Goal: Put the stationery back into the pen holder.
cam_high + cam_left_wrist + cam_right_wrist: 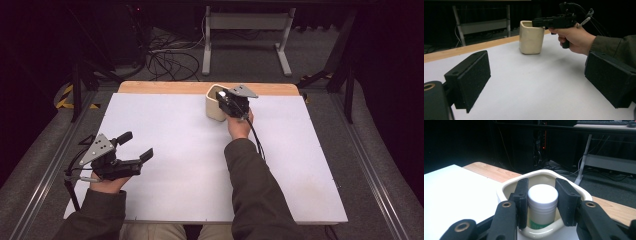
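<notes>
Nearest the person, the left hand-held gripper [135, 145] hovered low over the white surface [175, 150] with its jaws wide apart, empty. Farther off, near the wooden edge, the right hand-held gripper [541, 200] reached into a cream cup [506, 187], jaws closed against a white-capped bottle [542, 195] standing upright inside. The bottle looked light, rigid and smooth, probably plastic; gripping just below the cap seemed soundest.
</notes>
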